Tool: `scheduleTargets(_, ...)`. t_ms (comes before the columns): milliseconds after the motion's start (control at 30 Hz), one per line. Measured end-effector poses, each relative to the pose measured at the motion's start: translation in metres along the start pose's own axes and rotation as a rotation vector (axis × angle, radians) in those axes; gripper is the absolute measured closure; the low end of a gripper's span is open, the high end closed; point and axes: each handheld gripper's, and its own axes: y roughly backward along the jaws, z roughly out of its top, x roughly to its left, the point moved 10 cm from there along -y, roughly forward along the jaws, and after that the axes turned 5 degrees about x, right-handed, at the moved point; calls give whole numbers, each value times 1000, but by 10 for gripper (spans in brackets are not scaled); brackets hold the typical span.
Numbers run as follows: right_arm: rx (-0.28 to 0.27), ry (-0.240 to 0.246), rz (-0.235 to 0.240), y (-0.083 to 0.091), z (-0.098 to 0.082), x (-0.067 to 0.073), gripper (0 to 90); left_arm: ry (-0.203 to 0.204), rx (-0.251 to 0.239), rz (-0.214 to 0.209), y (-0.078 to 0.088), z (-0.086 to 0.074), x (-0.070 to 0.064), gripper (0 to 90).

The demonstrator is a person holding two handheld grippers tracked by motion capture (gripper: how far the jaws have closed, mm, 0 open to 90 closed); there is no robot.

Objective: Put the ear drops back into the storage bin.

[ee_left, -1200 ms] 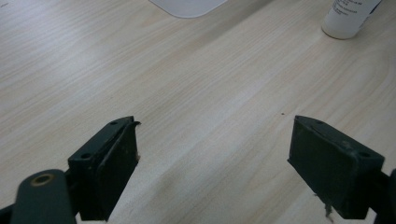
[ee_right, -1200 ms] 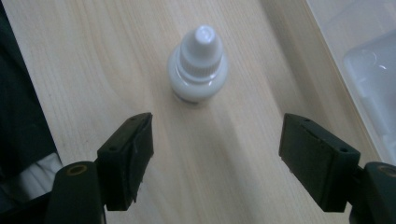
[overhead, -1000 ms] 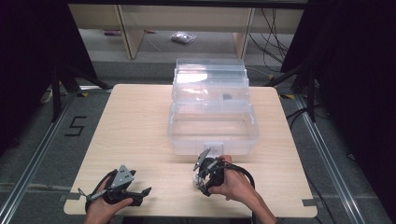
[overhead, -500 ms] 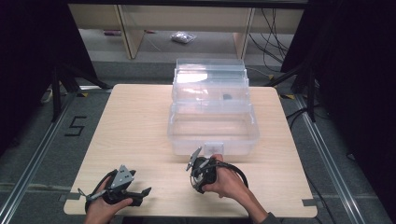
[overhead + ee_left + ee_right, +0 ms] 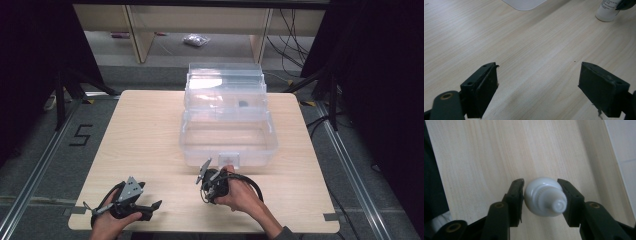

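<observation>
A small white plastic bottle with a ribbed neck and a narrow nozzle (image 5: pixel 545 199) is seen from above in the right gripper view, standing upright on the pale wooden table (image 5: pixel 145 135), and it is clamped between the two black jaws of the right gripper (image 5: pixel 541 198). Both pads are pressed against the bottle's sides, one on each side of its rounded shoulder, so that the bottle sits squarely between them; the jaws have just been closing, and the bottle is held between them. In the high view the right gripper (image 5: pixel 212 184) is held in a hand (image 5: pixel 242 195) near the front edge of the table, just in front of the clear plastic storage box with stepped open trays (image 5: pixel 227 117), whose front wall and small latch lie close beyond it. The bottle itself is hidden by the gripper in that view. In the left gripper view the lower part of the same white bottle (image 5: pixel 607 11) can be made out at the upper right corner, standing on the wood well apart from the left gripper (image 5: pixel 537 86). The jaws of the left gripper are spread wide, with nothing but bare table surface between them. In the high view the left gripper (image 5: pixel 131 200) is held low over the front left part of the table, well apart from the box and from the right gripper.
</observation>
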Motion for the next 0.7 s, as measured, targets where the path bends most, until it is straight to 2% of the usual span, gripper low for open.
scheduleTargets(67,4,-6,2,2,0,1,601,13,-19,-4,-2,2,-1,150)
scheduleTargets(100,-7,28,1,1,1,0,601,11,-19,-3,-1,2,-1,150)
scheduleTargets(133,6,18,-10,3,0,0,601,20,-23,-10,-1,2,-3,151)
scheduleTargets(167,3,19,-8,4,0,1,601,-5,-5,-5,0,0,0,150)
scheduleTargets(200,-9,25,-8,6,1,0,602,10,-8,-2,-1,1,-1,150)
scheduleTargets(233,-5,2,-7,9,0,1,601,12,-12,-10,-1,1,-1,150)
scheduleTargets(267,-5,0,-10,11,0,1,602,9,-9,-22,1,1,-3,151)
scheduleTargets(300,-17,5,-11,12,0,0,602,28,-22,-23,0,3,-4,150)
scheduleTargets(333,-24,21,-6,14,0,-1,601,27,-22,-23,0,3,-4,151)
scheduleTargets(400,-16,-6,-3,18,-2,-1,602,18,-11,-15,0,2,-3,150)
scheduleTargets(433,-30,16,-3,19,-2,-3,601,17,-21,-17,0,2,-3,150)
scheduleTargets(500,-22,-26,-6,21,-5,-3,602,26,-32,-12,0,4,-4,150)
scheduleTargets(533,-32,-7,-2,22,-6,-4,602,26,-33,-13,0,4,-4,151)
scheduleTargets(600,-29,-40,8,24,-9,-3,602,27,-33,-13,0,4,-4,150)
scheduleTargets(633,-42,-33,15,24,-9,-3,602,27,-34,-13,0,4,-4,150)
scheduleTargets(700,-38,-50,25,27,-12,-3,602,21,-29,-13,0,3,-4,150)
